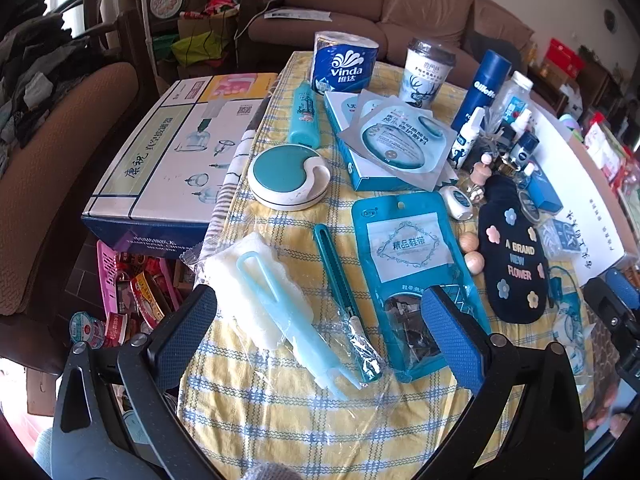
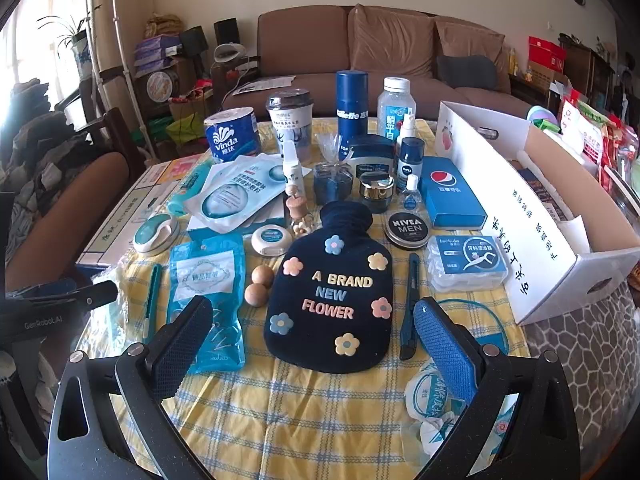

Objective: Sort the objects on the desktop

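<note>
Many blue and white items cover a yellow checked tablecloth [image 1: 280, 408]. My left gripper [image 1: 320, 336] is open and empty above a wrapped sponge brush [image 1: 276, 304] and a teal tool [image 1: 344, 304], with a teal shoelace pouch [image 1: 412, 264] to its right. My right gripper [image 2: 316, 344] is open and empty, hovering over the near end of a navy hot-water bag [image 2: 332, 292] marked "A BRAND NEW FLOWER". A utility knife [image 2: 410, 304] lies beside its right finger. The right gripper's tip shows in the left wrist view [image 1: 612, 300].
An open white cardboard box [image 2: 532, 216] stands at the right. A printed carton [image 1: 172, 160] lies at the left. Toilet roll [image 2: 232, 136], cup [image 2: 290, 120], Gillette can [image 2: 352, 108] and bottles stand at the back. A brown sofa [image 2: 392, 48] is behind.
</note>
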